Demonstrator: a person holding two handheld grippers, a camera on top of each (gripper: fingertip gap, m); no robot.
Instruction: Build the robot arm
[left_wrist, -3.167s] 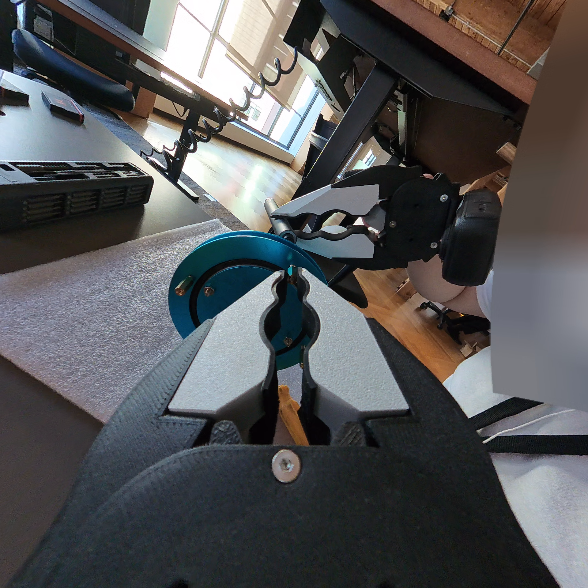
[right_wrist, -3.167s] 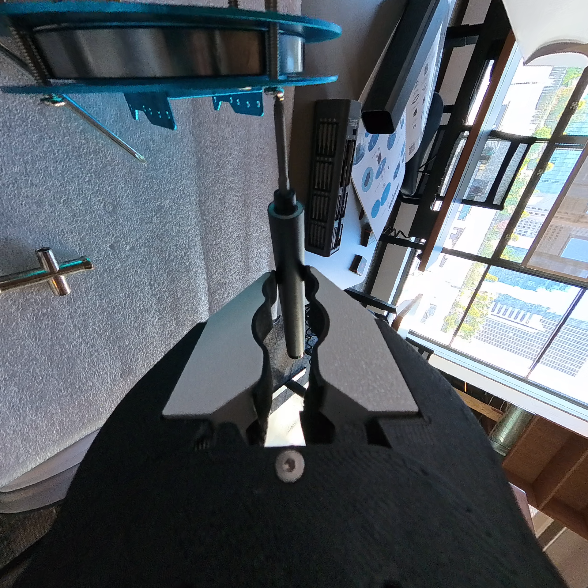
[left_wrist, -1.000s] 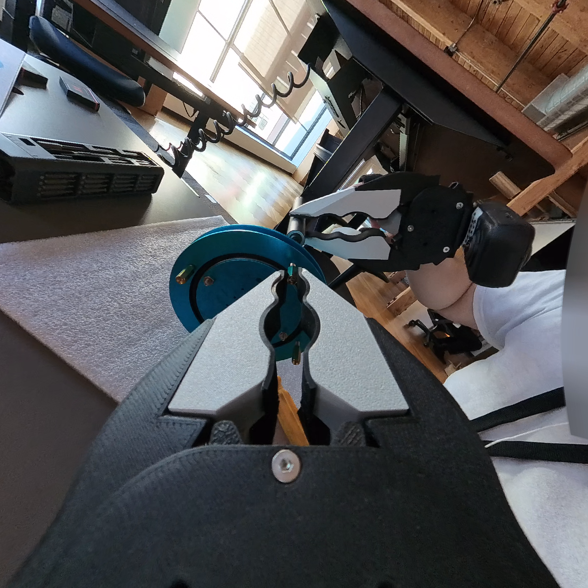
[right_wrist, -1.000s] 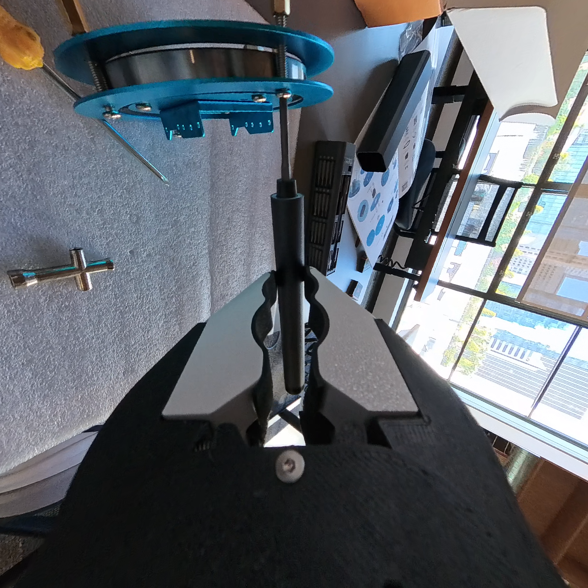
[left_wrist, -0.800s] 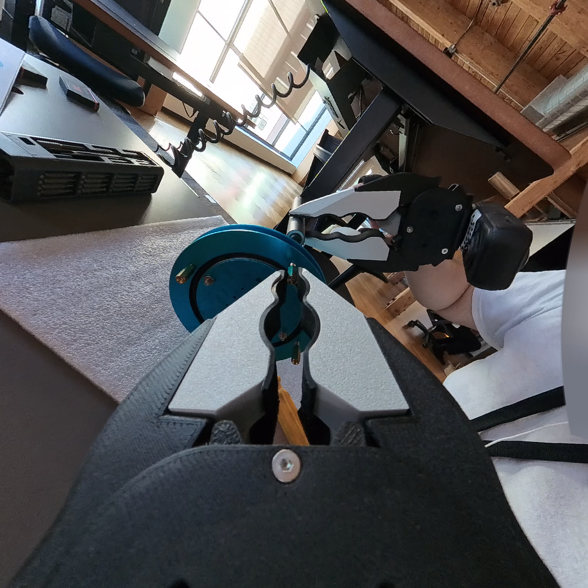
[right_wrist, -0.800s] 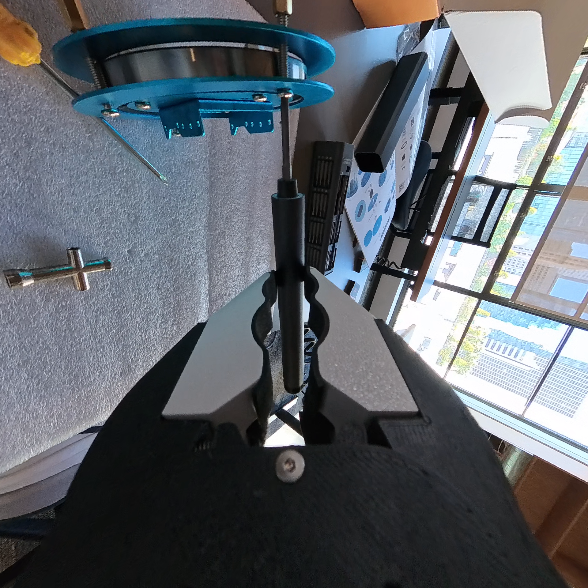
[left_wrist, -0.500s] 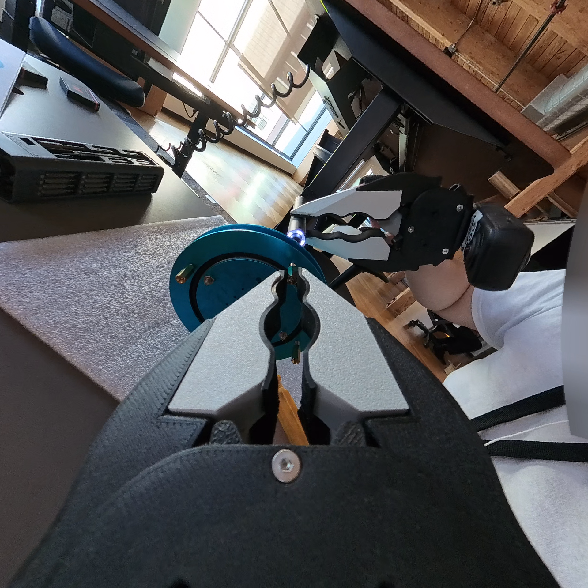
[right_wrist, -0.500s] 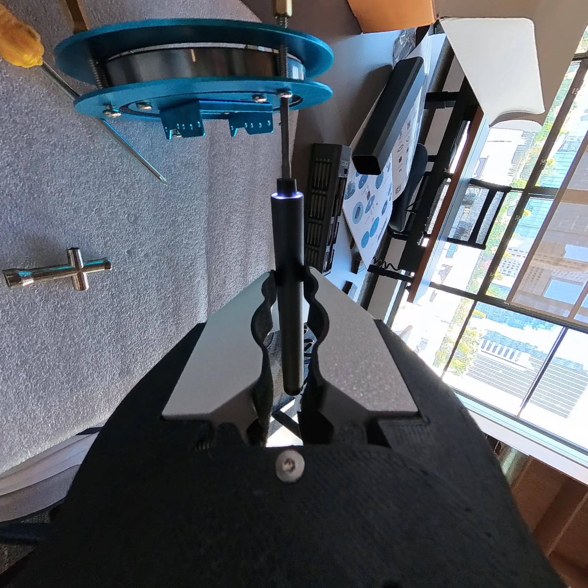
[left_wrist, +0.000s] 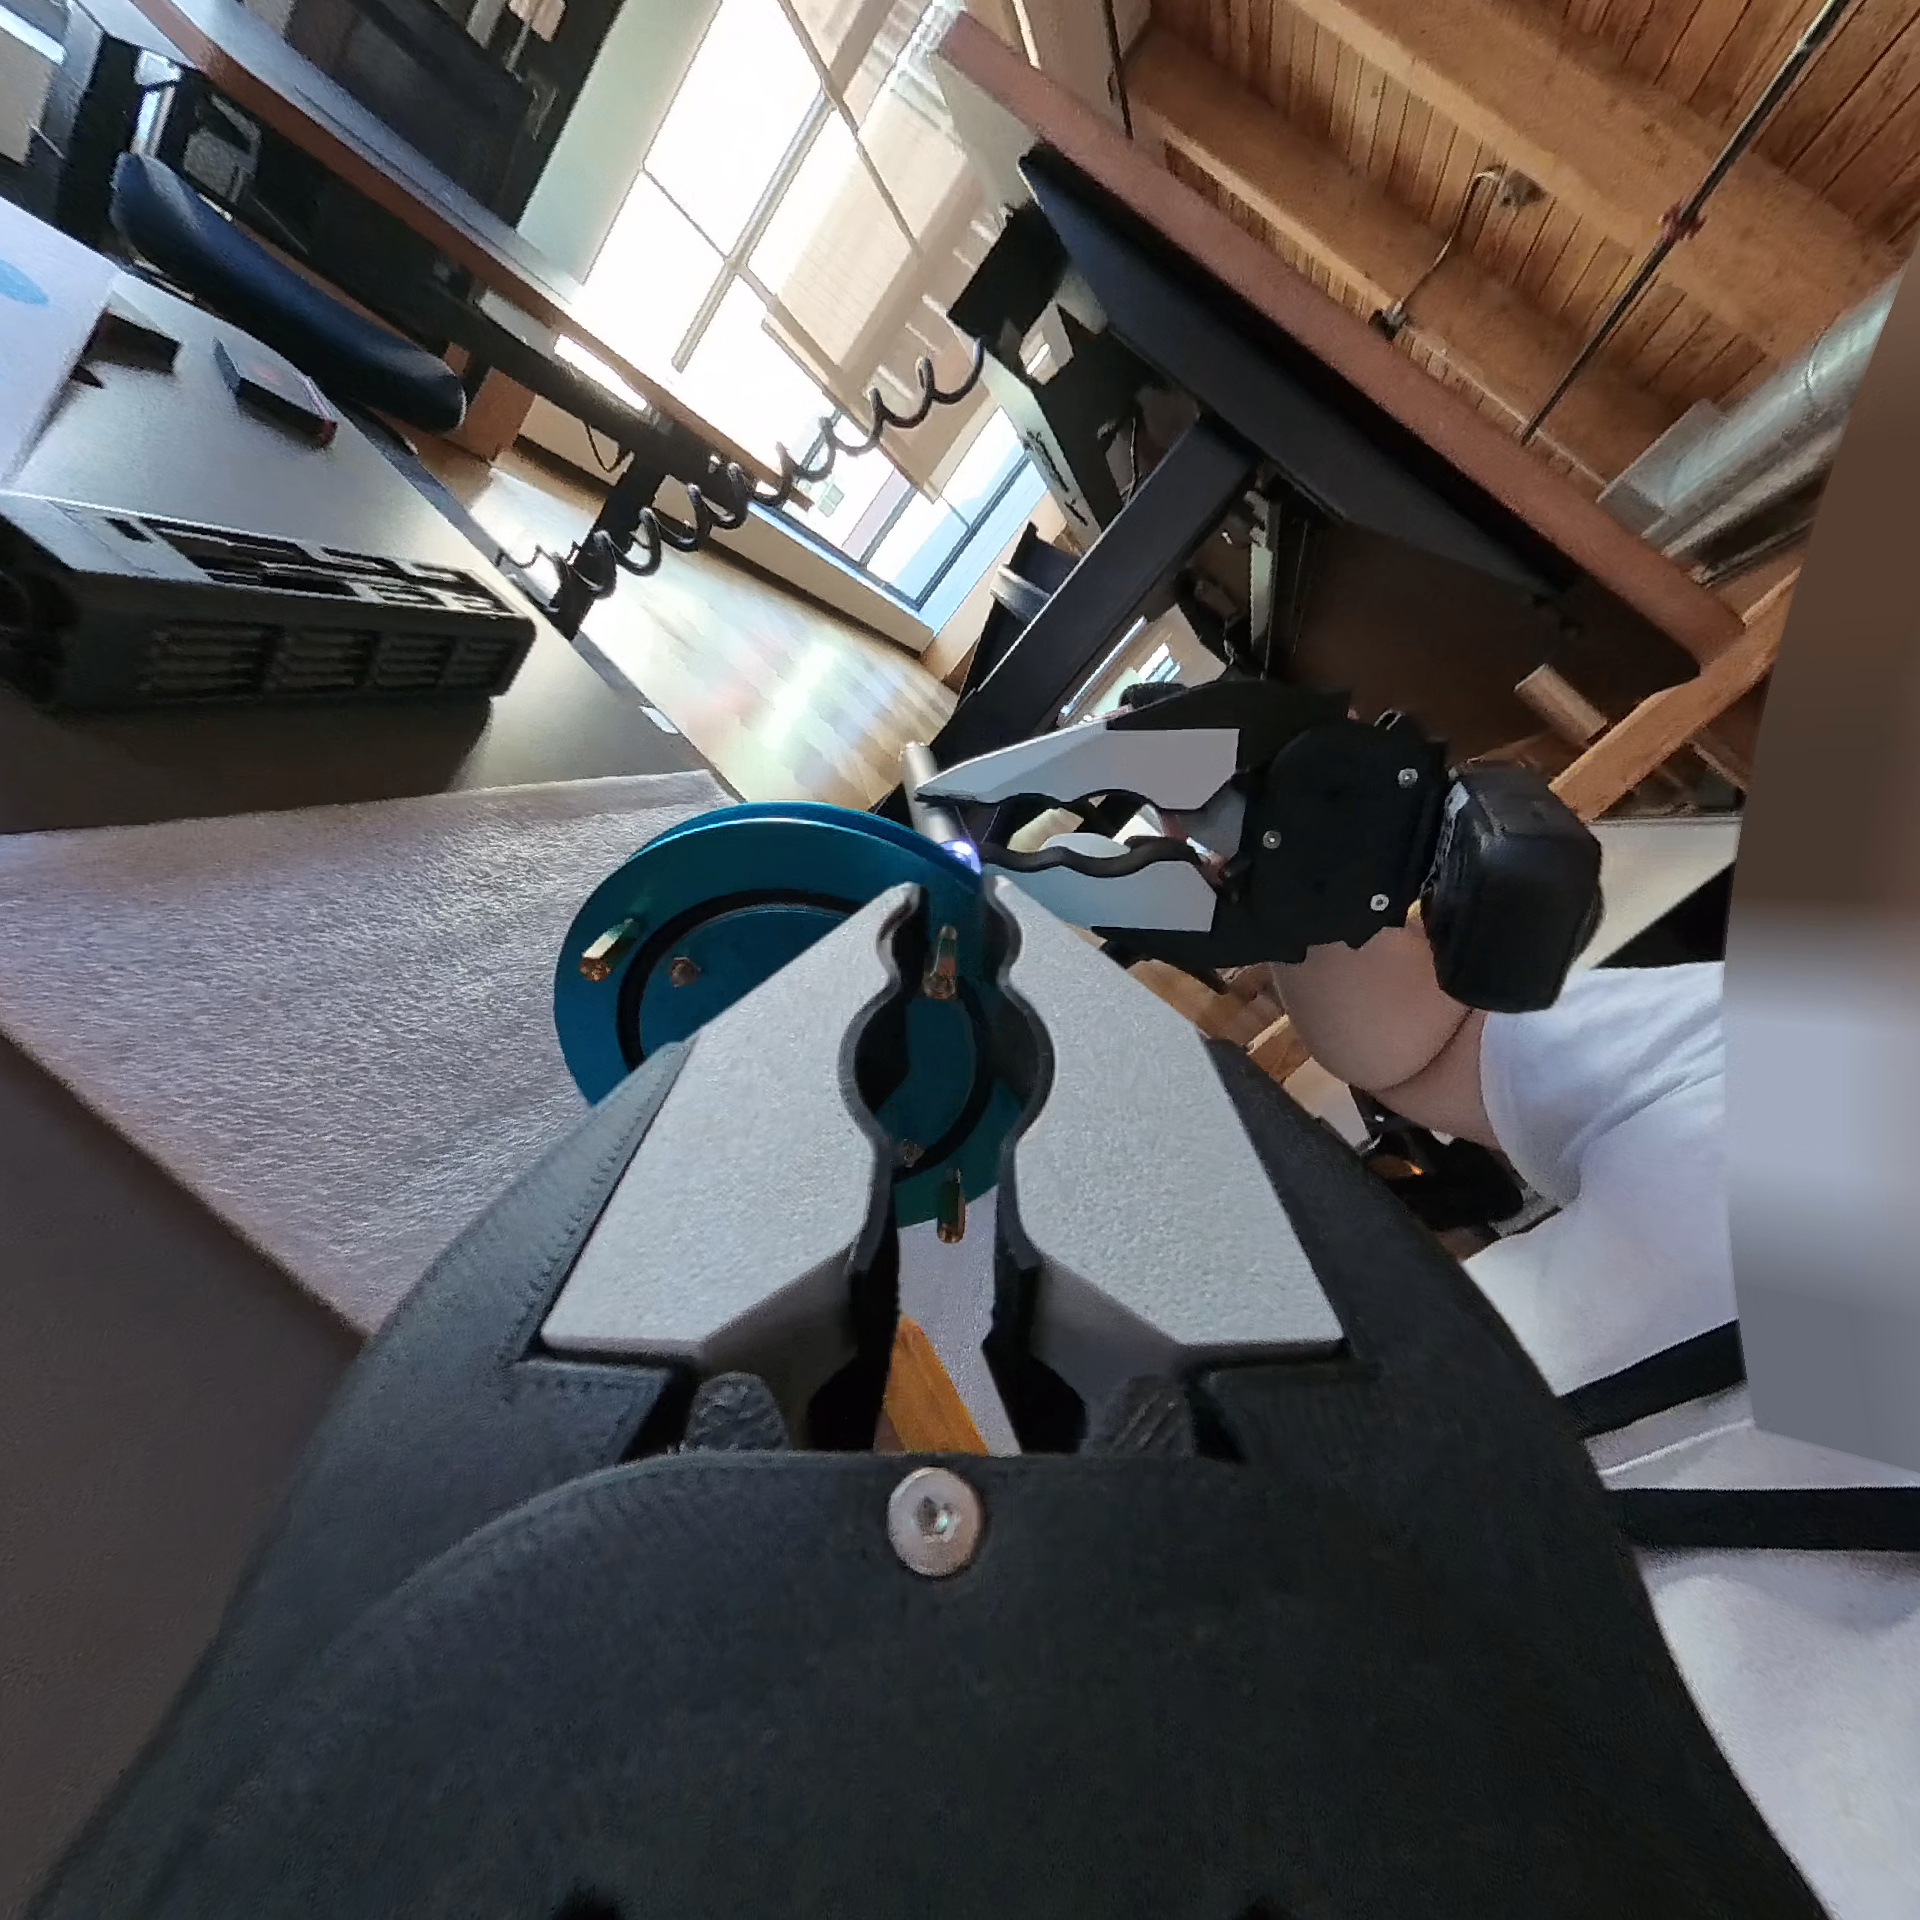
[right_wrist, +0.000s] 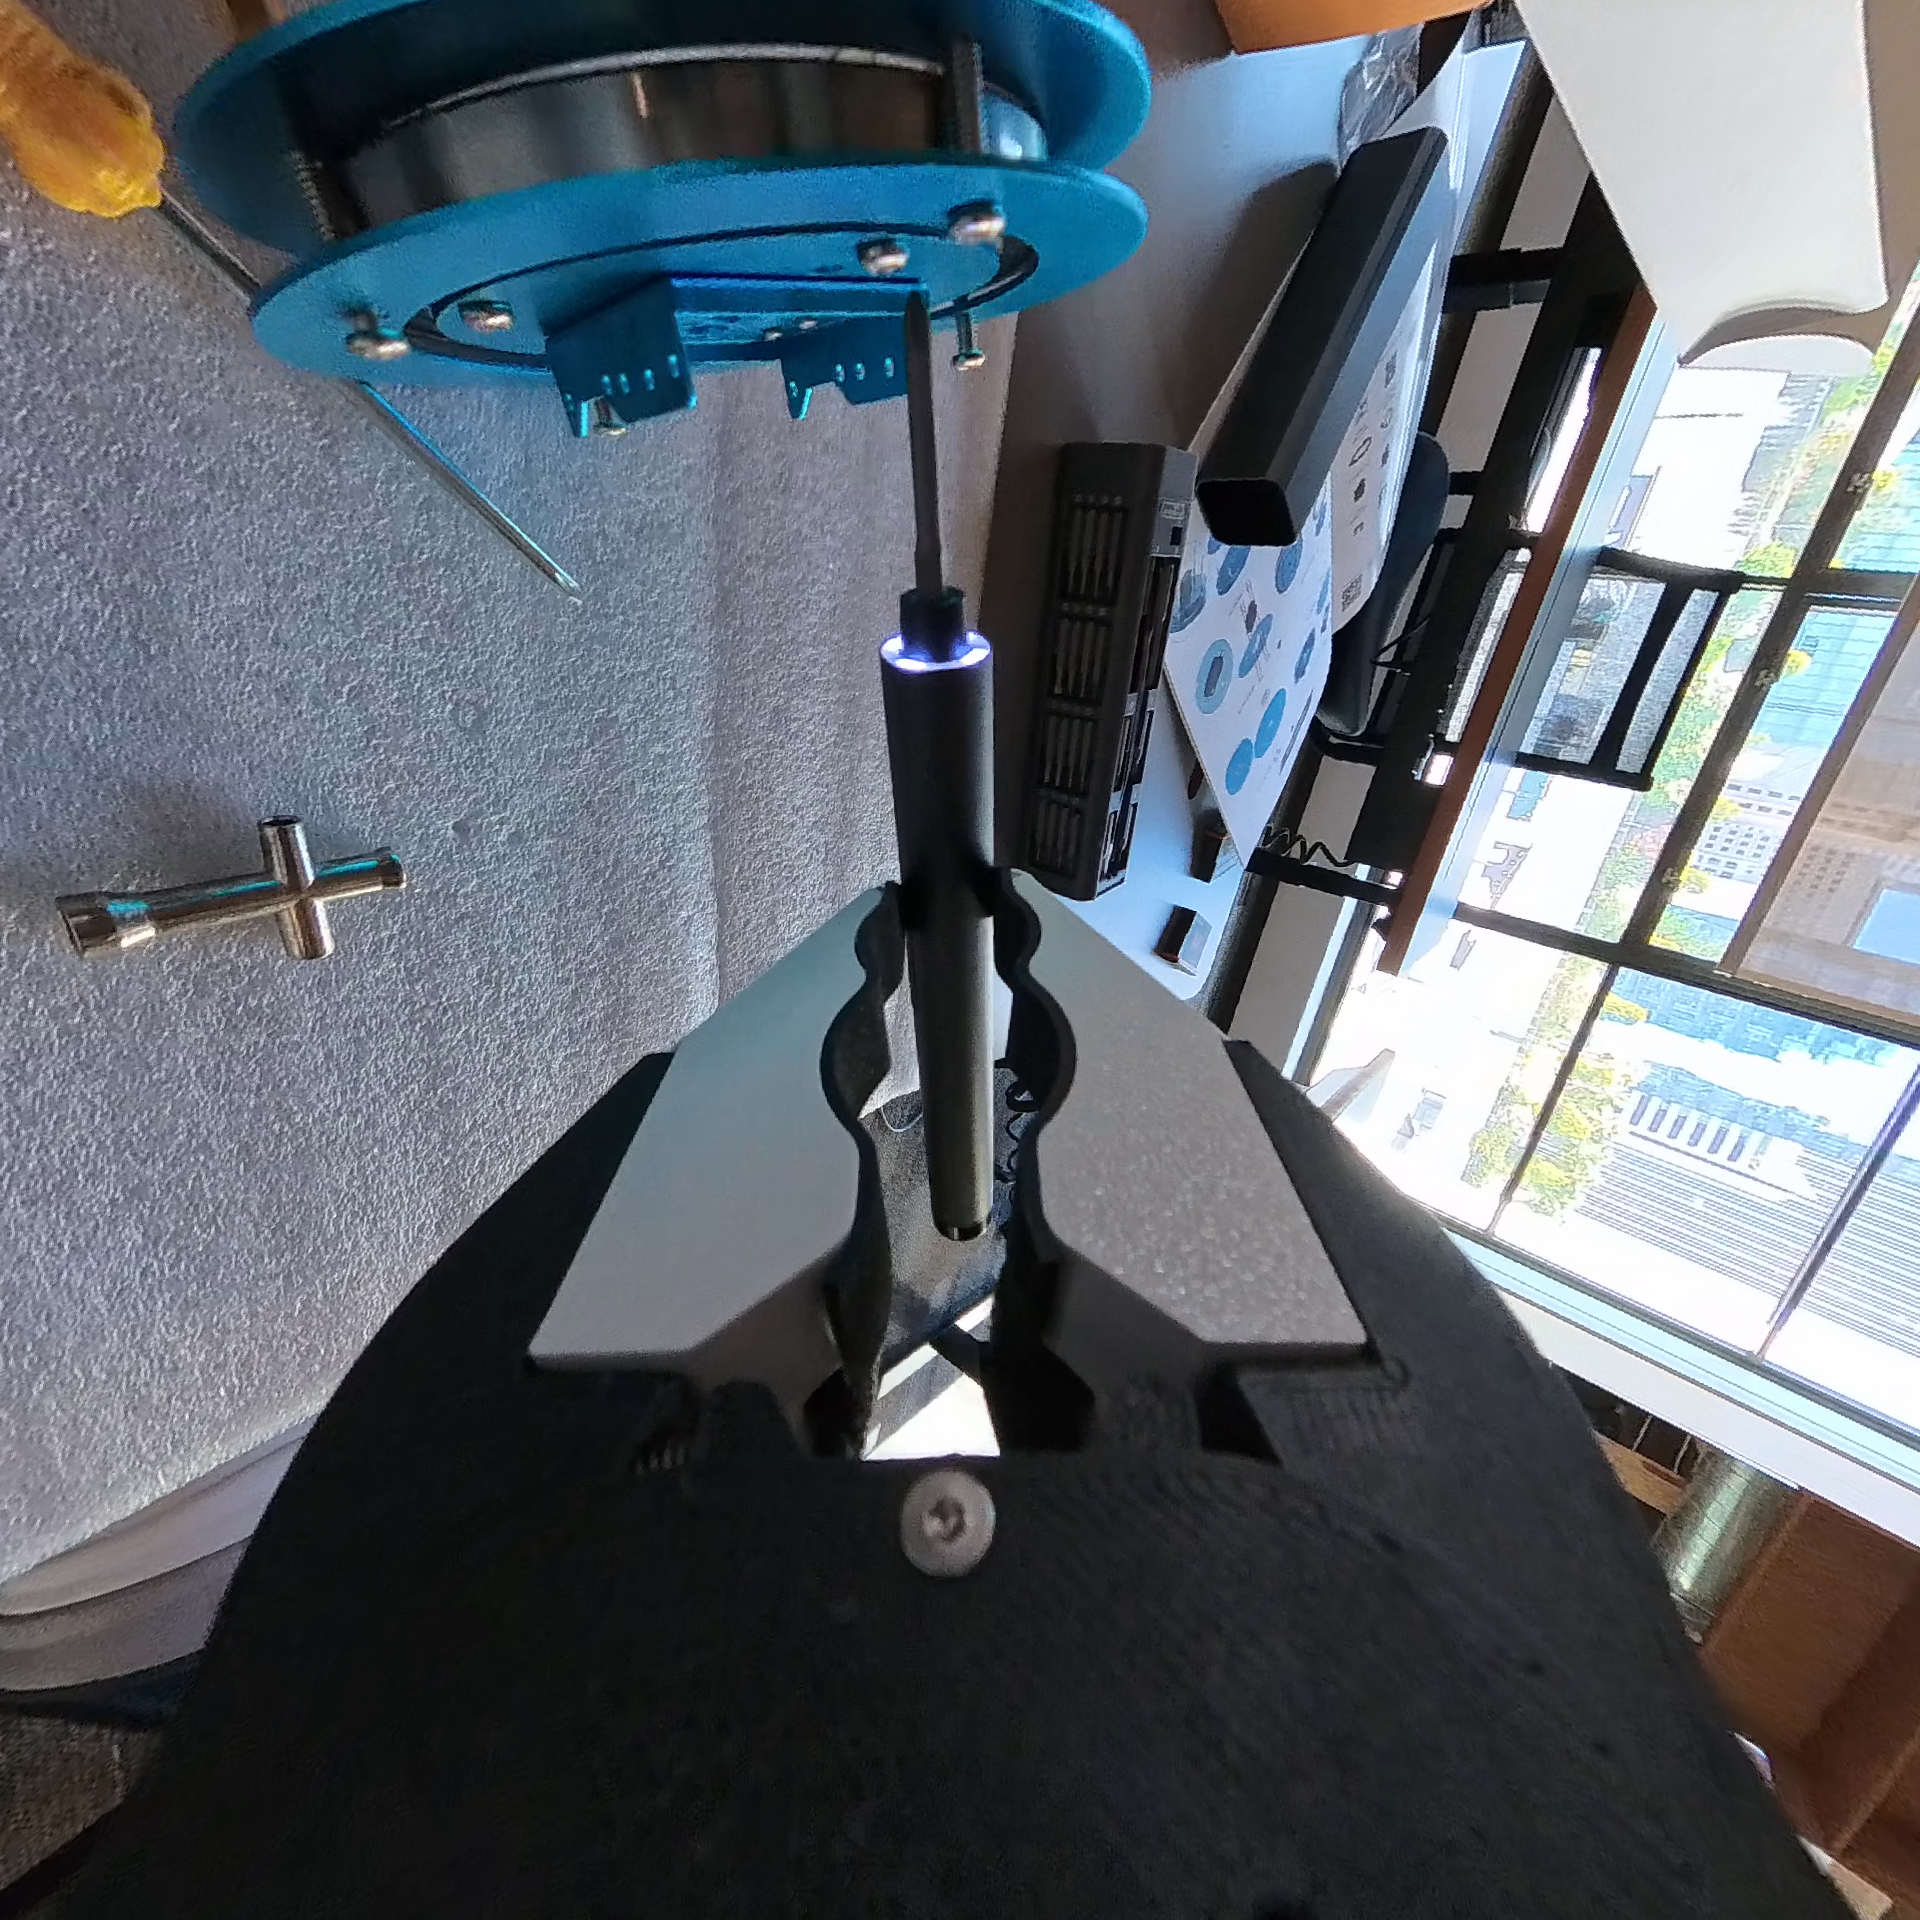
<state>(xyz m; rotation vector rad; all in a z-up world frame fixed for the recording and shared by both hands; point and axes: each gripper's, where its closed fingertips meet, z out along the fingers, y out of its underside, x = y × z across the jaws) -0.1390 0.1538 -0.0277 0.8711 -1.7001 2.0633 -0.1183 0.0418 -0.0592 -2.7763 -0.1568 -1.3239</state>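
Observation:
A blue two-disc assembly (left_wrist: 727, 883) with a metal ring between its discs stands on edge on a white foam mat (left_wrist: 312, 935). My left gripper (left_wrist: 953, 899) is slightly open, and a brass standoff (left_wrist: 943, 951) of the assembly stands loose between its fingers. My right gripper (right_wrist: 948, 894) is shut on a dark powered screwdriver (right_wrist: 940, 790) whose ring light is lit. The bit's tip (right_wrist: 914, 312) sits by the blue lower disc (right_wrist: 665, 249), just beside a half-out screw (right_wrist: 966, 348). The right gripper (left_wrist: 961, 826) also shows in the left wrist view at the disc's far rim.
A yellow-handled screwdriver (right_wrist: 73, 135) lies against the assembly. A metal cross wrench (right_wrist: 234, 894) lies on the mat. A black bit case (right_wrist: 1101, 665), a printed sheet (right_wrist: 1257, 665) and a black bar (right_wrist: 1320, 343) are beyond the mat. A person's arm (left_wrist: 1371, 1029) is at the right. The grippers' ends are close to 12 cm from one another. The metal cross wrench (right_wrist: 234, 894) is closer to my right gripper, around 11 cm from its tips; the left tips are 20 cm off.
My left jaws have eased apart off the brass standoff. The blue assembly has tilted, and the screwdriver bit has come off the screw head. The ring light has come on.

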